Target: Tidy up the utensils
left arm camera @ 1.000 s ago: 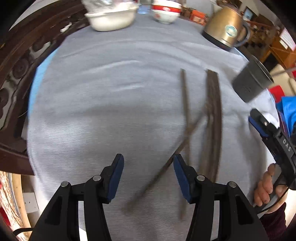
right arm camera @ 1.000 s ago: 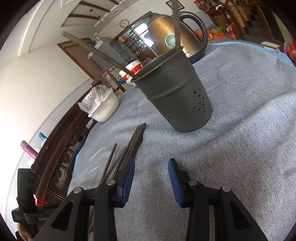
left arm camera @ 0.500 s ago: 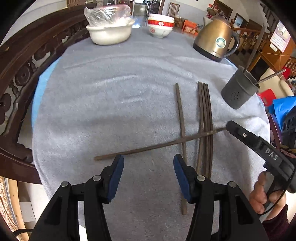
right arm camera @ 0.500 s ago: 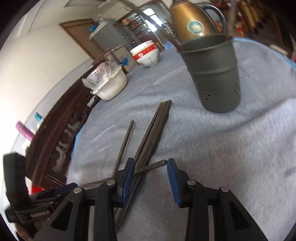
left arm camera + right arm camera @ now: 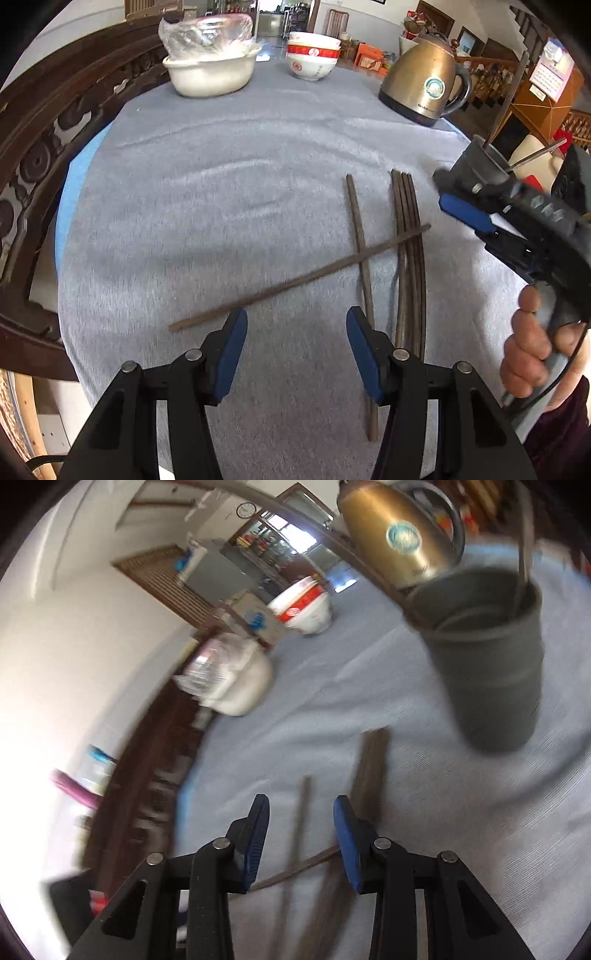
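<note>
Grey-clothed table (image 5: pixel 207 206): chopsticks (image 5: pixel 408 258) near right edge, both grippers (image 5: pixel 293 350) (image 5: pixel 301 825) part-open, gripping nothing.

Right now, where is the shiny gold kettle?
In the left wrist view, the kettle stands at the table's far right, right of the red-and-white bowl.

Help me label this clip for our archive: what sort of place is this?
Most likely a home dining room. A cloth-covered table carries loose chopsticks, stacked bowls and an electric kettle, with a carved wooden chair pulled up beside it.
</note>
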`<act>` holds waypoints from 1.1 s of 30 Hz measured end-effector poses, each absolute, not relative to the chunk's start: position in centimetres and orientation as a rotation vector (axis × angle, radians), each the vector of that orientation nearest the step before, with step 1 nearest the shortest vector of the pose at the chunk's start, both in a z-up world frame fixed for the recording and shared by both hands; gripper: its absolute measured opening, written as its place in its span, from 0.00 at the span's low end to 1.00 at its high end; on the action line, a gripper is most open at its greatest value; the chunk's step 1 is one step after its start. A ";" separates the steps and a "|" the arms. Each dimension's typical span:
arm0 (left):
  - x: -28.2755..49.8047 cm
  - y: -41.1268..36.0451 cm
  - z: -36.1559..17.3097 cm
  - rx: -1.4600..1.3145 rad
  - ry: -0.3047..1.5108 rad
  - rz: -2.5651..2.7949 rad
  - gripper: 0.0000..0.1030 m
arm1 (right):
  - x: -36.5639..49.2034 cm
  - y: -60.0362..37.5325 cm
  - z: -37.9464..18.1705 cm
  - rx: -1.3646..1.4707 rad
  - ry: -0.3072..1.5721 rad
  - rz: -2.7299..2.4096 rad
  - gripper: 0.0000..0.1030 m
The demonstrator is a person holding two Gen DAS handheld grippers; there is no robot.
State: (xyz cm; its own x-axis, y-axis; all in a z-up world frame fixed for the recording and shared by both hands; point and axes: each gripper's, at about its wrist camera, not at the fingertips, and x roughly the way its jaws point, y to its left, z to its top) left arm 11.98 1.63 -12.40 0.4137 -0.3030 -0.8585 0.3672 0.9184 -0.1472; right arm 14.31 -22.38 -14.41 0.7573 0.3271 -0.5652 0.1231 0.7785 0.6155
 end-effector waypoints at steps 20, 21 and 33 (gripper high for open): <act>15.0 1.4 -14.8 0.099 1.158 -0.414 0.36 | 17.4 -22.0 -16.8 0.429 0.951 -0.061 0.24; 15.0 1.4 -14.8 0.092 1.163 -0.420 0.36 | 17.1 -22.3 -16.7 0.409 0.956 -0.066 0.24; 9.9 0.4 -14.5 -0.032 1.303 -0.541 0.07 | 11.8 -26.0 -15.7 0.398 0.952 -0.045 0.20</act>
